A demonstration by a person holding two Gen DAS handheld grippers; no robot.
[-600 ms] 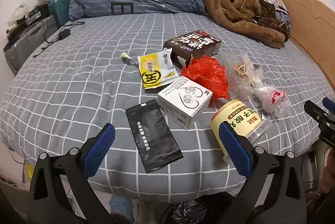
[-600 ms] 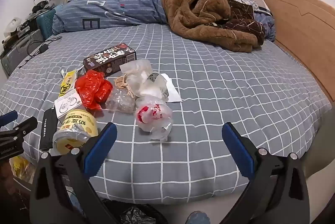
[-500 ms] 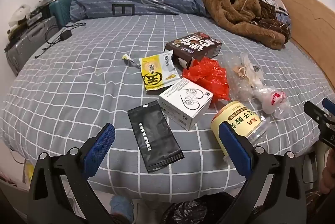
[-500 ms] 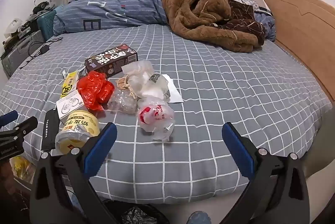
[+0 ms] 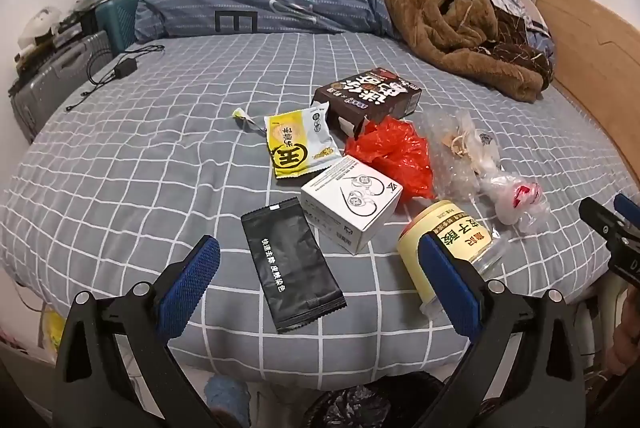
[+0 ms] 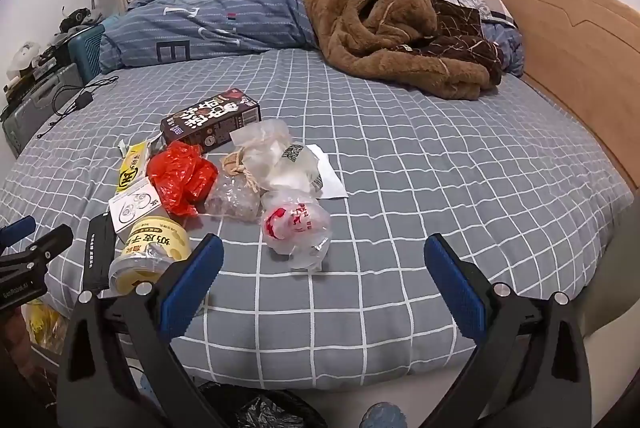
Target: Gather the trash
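Both claws hang spread and empty at the bed's near edge: left gripper [image 5: 316, 264], right gripper [image 6: 320, 268]. Nothing looks collected yet. The flat black foil sachet [image 5: 292, 262], white cardboard box [image 5: 350, 202], yellow-labelled jar [image 5: 446, 244] and crumpled red plastic bag [image 5: 394, 156] lie clustered on the grey checked bedsheet [image 5: 140, 168]. A black-lined bin [image 6: 256, 410] sits below the near edge. Open sheet lies right of the pile.

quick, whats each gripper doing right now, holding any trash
Left gripper: open, holding nothing, over the black wrapper.
Right gripper: open, holding nothing, near the clear bag with red print.
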